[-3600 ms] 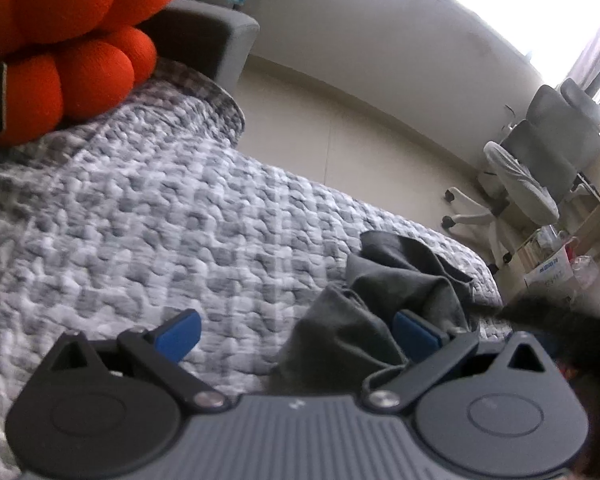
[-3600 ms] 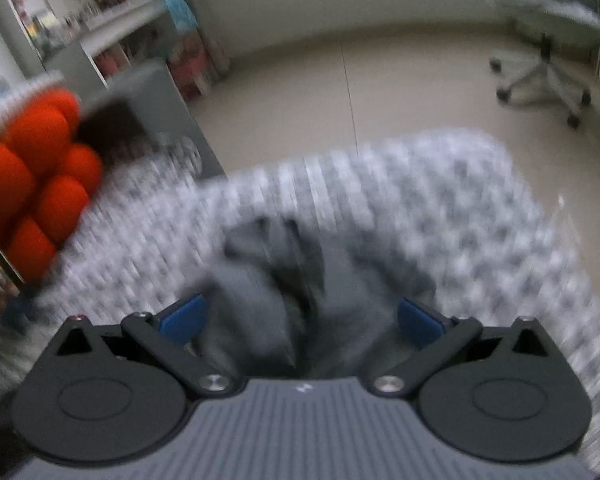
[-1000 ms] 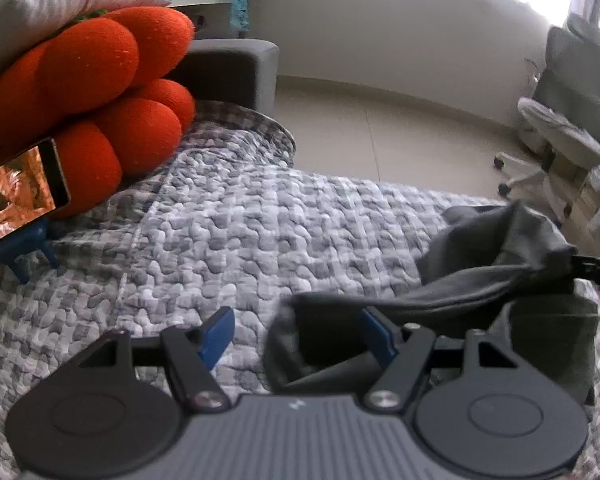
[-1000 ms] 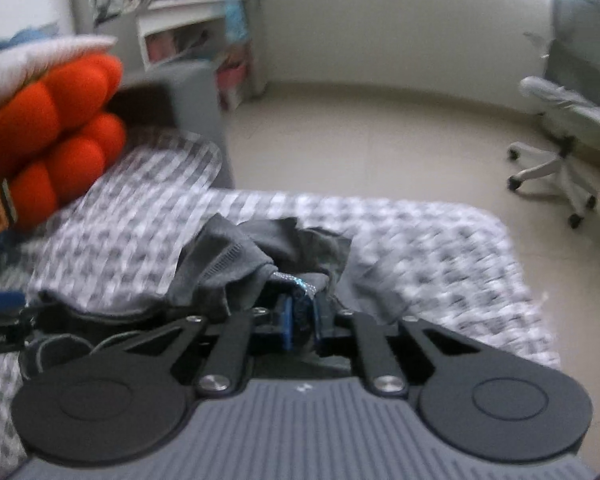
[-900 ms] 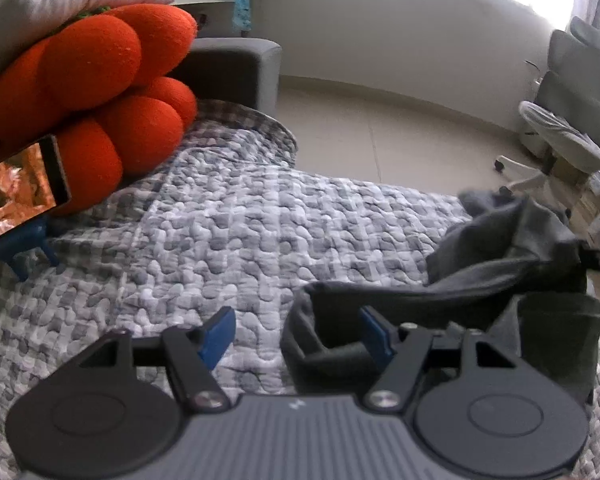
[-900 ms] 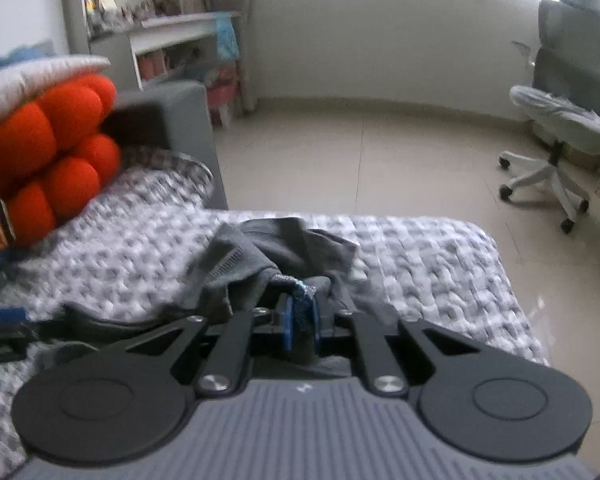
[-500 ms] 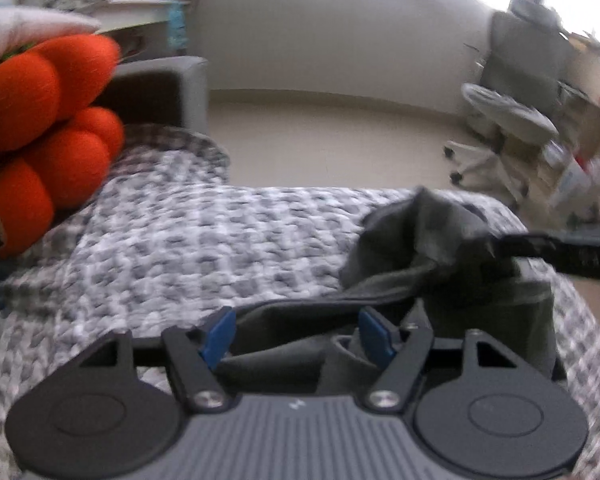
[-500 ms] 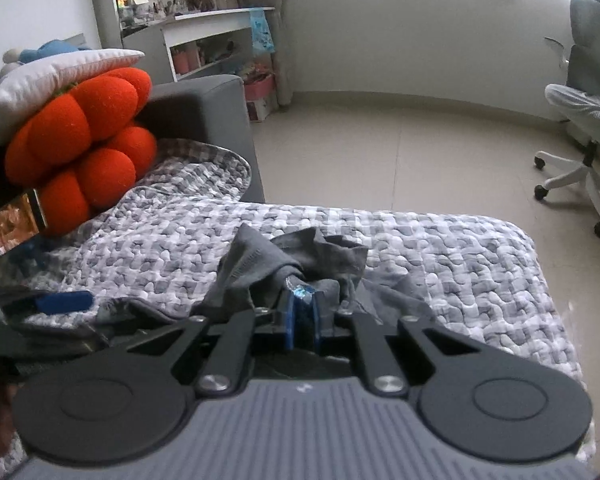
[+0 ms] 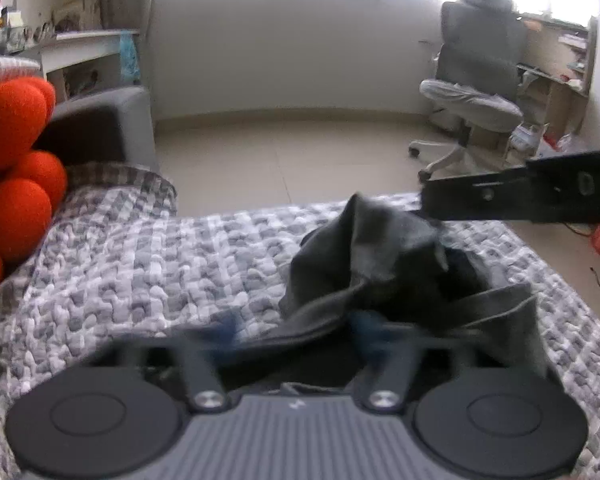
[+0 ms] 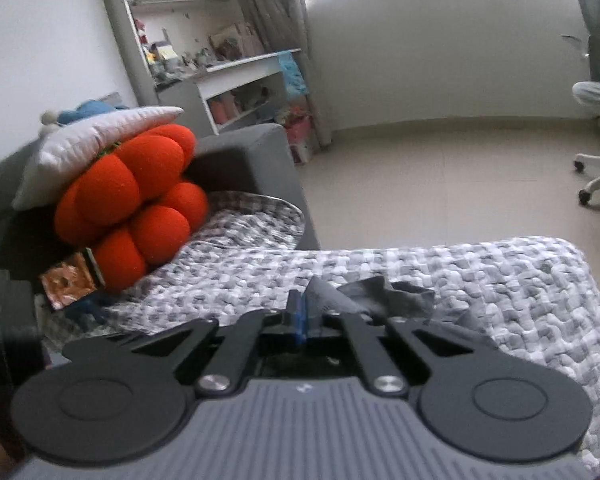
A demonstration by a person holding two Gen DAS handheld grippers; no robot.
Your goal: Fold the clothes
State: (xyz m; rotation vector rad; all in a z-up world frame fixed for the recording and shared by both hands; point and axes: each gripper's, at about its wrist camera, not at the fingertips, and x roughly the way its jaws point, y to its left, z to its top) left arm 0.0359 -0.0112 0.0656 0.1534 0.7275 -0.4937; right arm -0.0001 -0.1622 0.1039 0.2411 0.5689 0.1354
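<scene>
Now the dark grey garment (image 9: 384,264) sits bunched on the quilt (image 9: 148,264) in the lower middle of the left wrist view, with a band of its cloth running between the blurred blue pads (image 9: 364,326) of the left gripper (image 9: 296,330); its jaws have just been closing, and whether the pads already press the cloth cannot be told. From the right edge the right gripper (image 9: 428,202) reaches in and holds a raised peak of the garment. Seen from its own camera, the right gripper (image 10: 302,314) has its fingers pressed together, pinching a fold of cloth. Orange round cushions (image 10: 132,204) lie at the left under a pale pillow (image 10: 96,144). Behind stand a grey armrest (image 10: 256,160), shelves (image 10: 236,92) crowded with small things too blurred to name, a bare floor (image 9: 284,156) and an office chair (image 9: 472,96)
</scene>
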